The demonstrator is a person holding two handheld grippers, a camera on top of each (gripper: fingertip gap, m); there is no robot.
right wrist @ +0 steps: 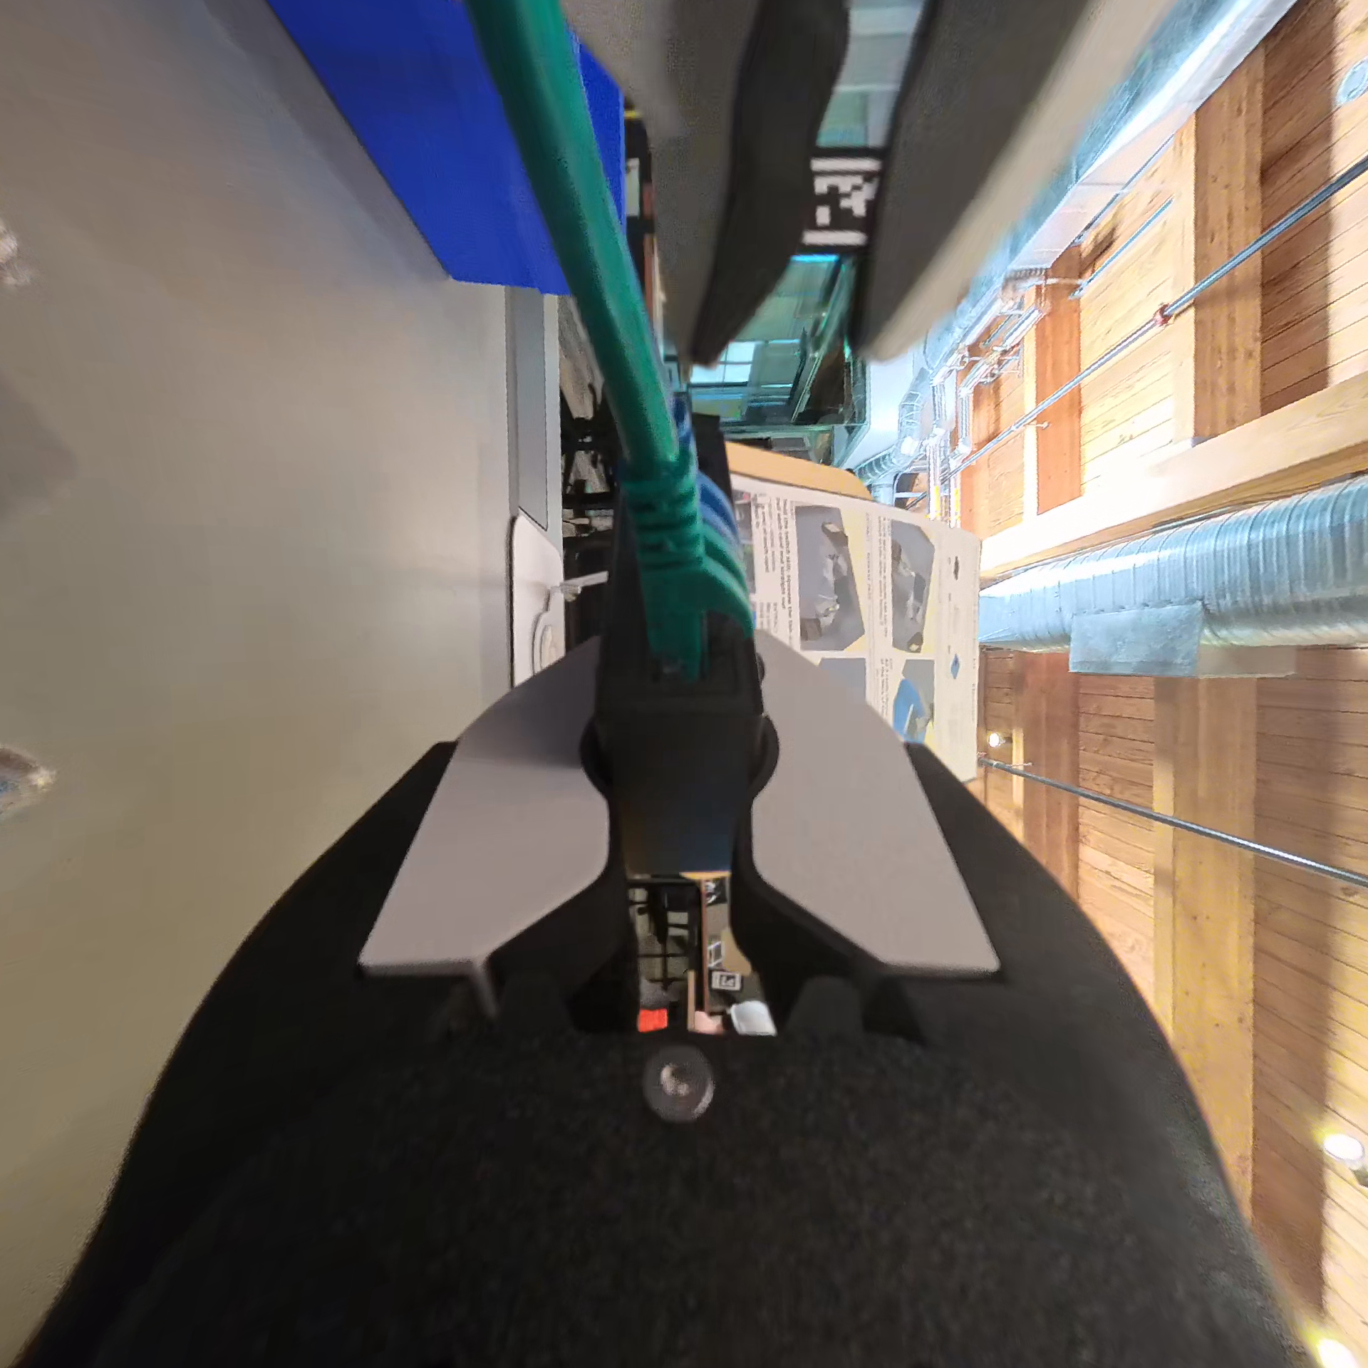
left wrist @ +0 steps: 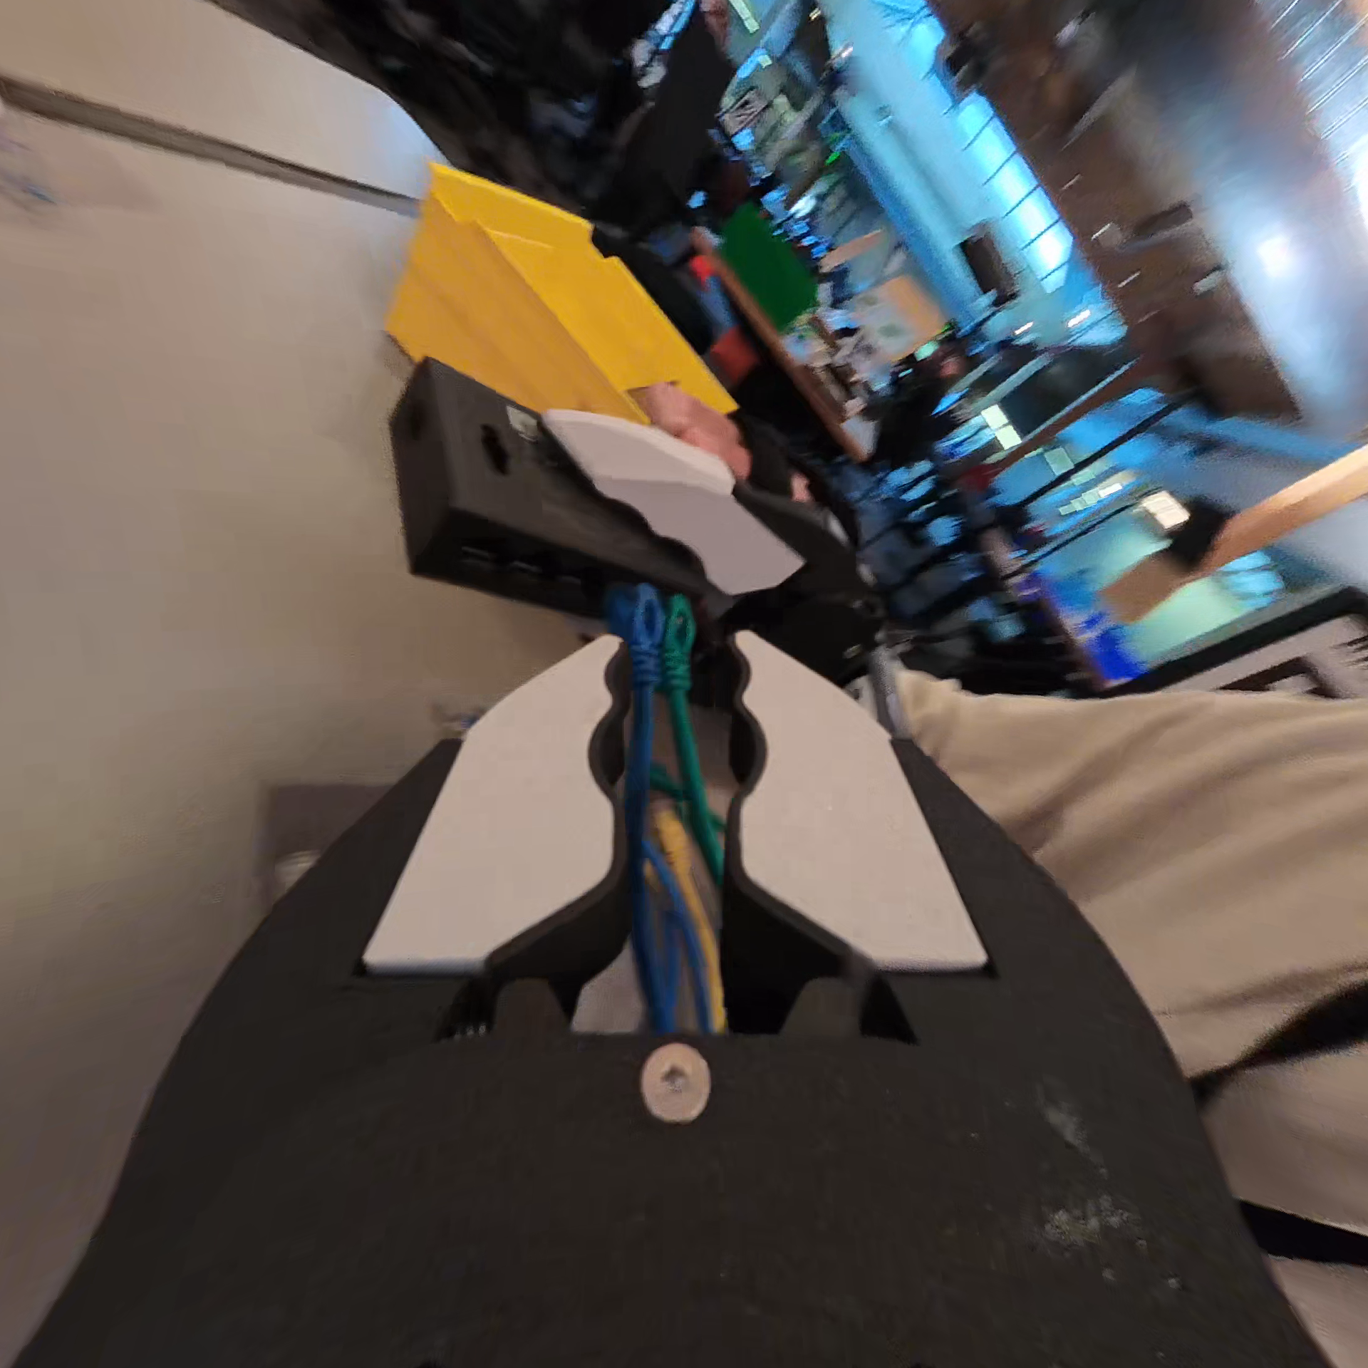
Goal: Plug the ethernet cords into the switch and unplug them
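The right gripper point(right wrist: 677, 692) clamped the black switch point(right wrist: 677, 770) between its fingers, a green cord point(right wrist: 670, 585) plugged into it. Only the left wrist view showed the switch's long body point(left wrist: 503, 496), a blue cord point(left wrist: 642, 636) beside the green, and a yellow bin point(left wrist: 533, 311) behind. The left gripper point(left wrist: 677, 659) stood narrowly apart around both cords, gripping neither.

right gripper point(right wrist: 677, 711) clamped on black switch point(right wrist: 677, 770), held between the jaws. green cord point(right wrist: 592, 296) and blue cord point(right wrist: 714, 511) plugged in just past fingertips.
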